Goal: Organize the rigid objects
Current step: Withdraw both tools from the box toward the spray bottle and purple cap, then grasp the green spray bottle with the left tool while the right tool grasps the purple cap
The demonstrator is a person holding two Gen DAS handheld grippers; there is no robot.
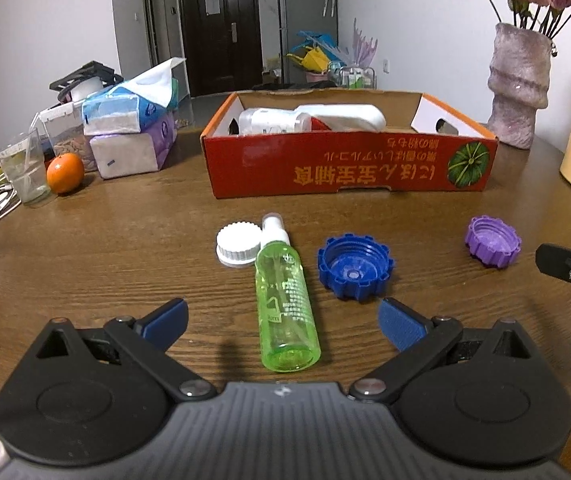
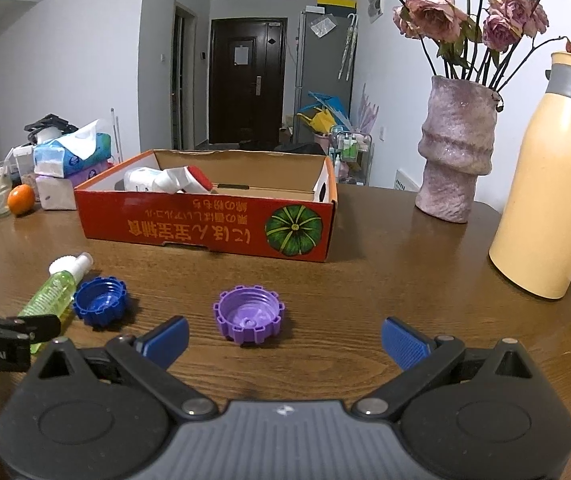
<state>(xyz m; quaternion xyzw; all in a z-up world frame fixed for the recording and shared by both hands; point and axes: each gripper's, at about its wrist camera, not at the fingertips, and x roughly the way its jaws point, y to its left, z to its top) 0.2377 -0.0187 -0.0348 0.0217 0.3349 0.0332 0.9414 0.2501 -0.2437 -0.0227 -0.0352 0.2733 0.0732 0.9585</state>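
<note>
Left wrist view: left tool (image 1: 281, 320) spread wide around the green bottle (image 1: 287, 304); it'll probably roll into the blue cap (image 1: 354, 267) beside it.

Both fisheye views sit low over the wooden table (image 1: 85, 248), looking forward past their own spread fingers toward the red box (image 1: 349, 160) mid-frame and the dark door (image 1: 221, 28) at top centre. Left wrist view is near the green spray bottle (image 1: 285, 296), lower centre. Right wrist view sits further right, near the purple cap (image 2: 248, 316). Shared: box, bottle, blue cap (image 2: 100, 301), purple cap, vase (image 2: 457, 148), tissue packs (image 1: 129, 128), orange (image 1: 65, 173). Each view catches the other gripper at its edge.
</note>
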